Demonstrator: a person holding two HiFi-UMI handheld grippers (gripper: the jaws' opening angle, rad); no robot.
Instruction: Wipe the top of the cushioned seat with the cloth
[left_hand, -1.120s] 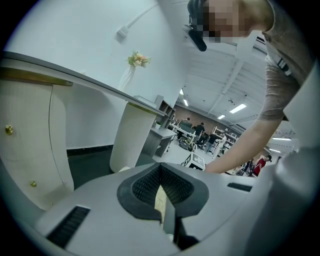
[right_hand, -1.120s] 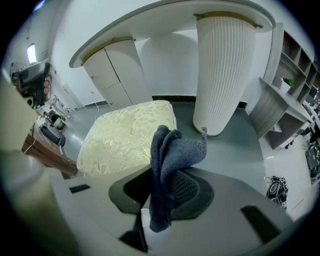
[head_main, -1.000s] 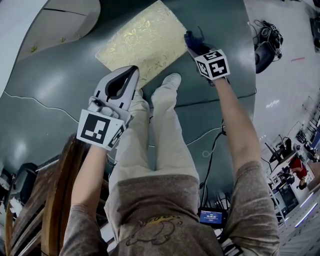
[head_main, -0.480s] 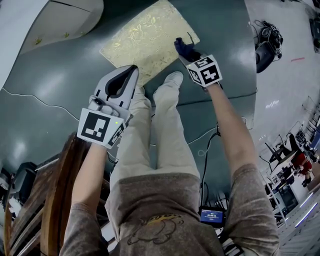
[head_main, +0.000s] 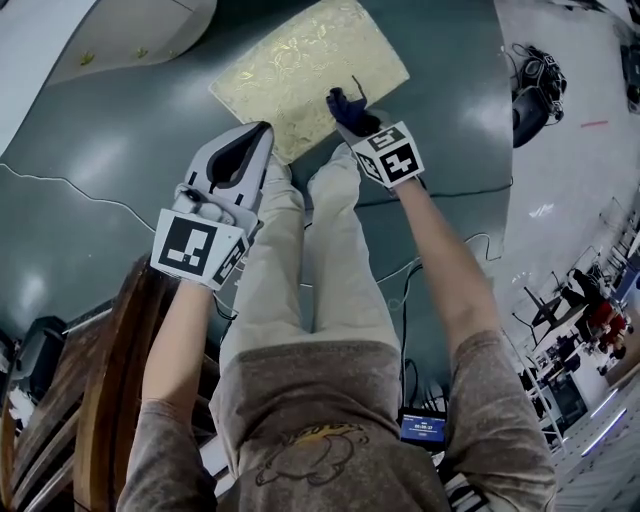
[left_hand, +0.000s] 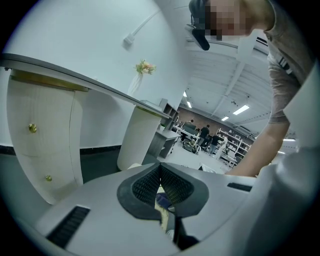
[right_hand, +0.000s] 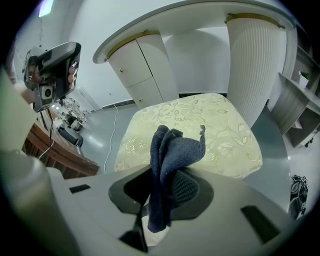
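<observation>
Since a second ago, our right gripper (head_main: 347, 112) has slid left along the cushioned seat (head_main: 292, 55), from its right-hand corner to the middle of its near long edge. Its jaws are clamped on the dark blue cloth (right_hand: 171, 150), which bunches up out of them and hangs down behind. We cannot tell whether the cloth touches the gold floral top.

The seat sits on the grey floor ahead of our feet, its long axis running from near-left to far-right in the head view. Most of the unwiped top lies ahead and left of the cloth.

Our left gripper (head_main: 258, 140) hovers by the seat's near corner, jaws together on nothing, farther from the work.

We can read no brand or lettering. The marker cubes (head_main: 389, 155) bear only black-and-white squares.
</observation>
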